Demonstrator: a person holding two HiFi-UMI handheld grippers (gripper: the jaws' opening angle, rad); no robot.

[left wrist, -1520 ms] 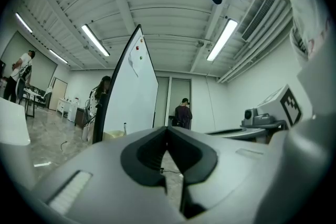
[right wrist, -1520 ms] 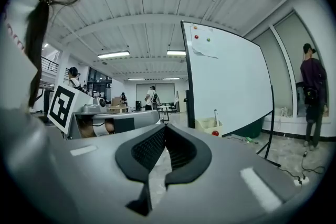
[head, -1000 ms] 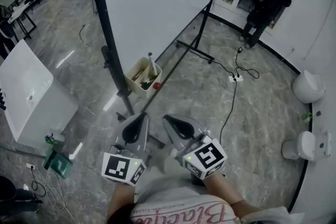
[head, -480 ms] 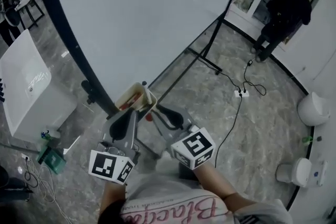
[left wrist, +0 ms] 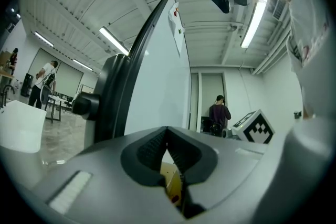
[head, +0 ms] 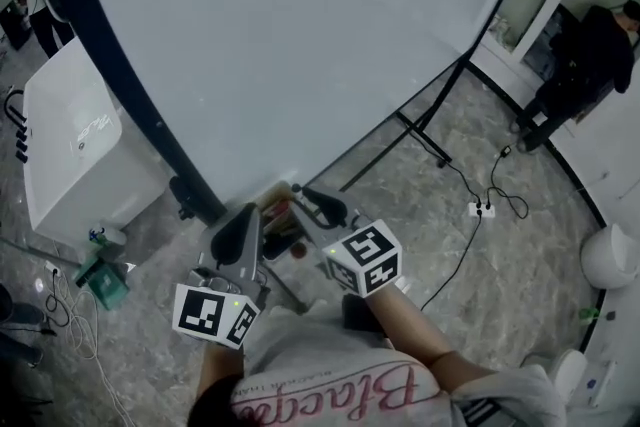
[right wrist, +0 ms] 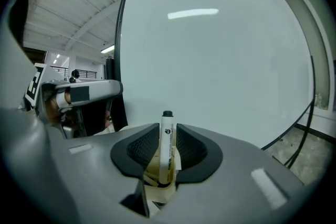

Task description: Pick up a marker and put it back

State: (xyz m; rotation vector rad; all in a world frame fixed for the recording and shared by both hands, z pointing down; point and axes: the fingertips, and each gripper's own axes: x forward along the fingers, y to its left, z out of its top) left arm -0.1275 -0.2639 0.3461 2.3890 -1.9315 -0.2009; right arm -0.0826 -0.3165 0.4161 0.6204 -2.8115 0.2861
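A white marker [right wrist: 167,144] with a black cap stands upright in a beige box [right wrist: 157,189] at the foot of the whiteboard [head: 300,45]. My right gripper [right wrist: 167,131] has its jaws closed against the marker's sides, shut on it, with the cap poking above the tips. In the head view the right gripper [head: 303,200] reaches over the box [head: 272,199], which is mostly hidden. My left gripper [head: 245,220] hangs just to its left, shut and empty. The left gripper [left wrist: 167,136] looks past the box [left wrist: 170,178] from beside the board's dark post.
The whiteboard's black frame leg [head: 430,140] runs across the floor to the right. A white cabinet [head: 70,150] stands on the left, with a green object [head: 100,280] by it. A power strip [head: 482,210] and cable lie on the floor; a person [head: 580,65] stands far right.
Both grippers moved forward and up to the box at the whiteboard's foot. The right gripper, away from the marker before, now has it between its jaws.
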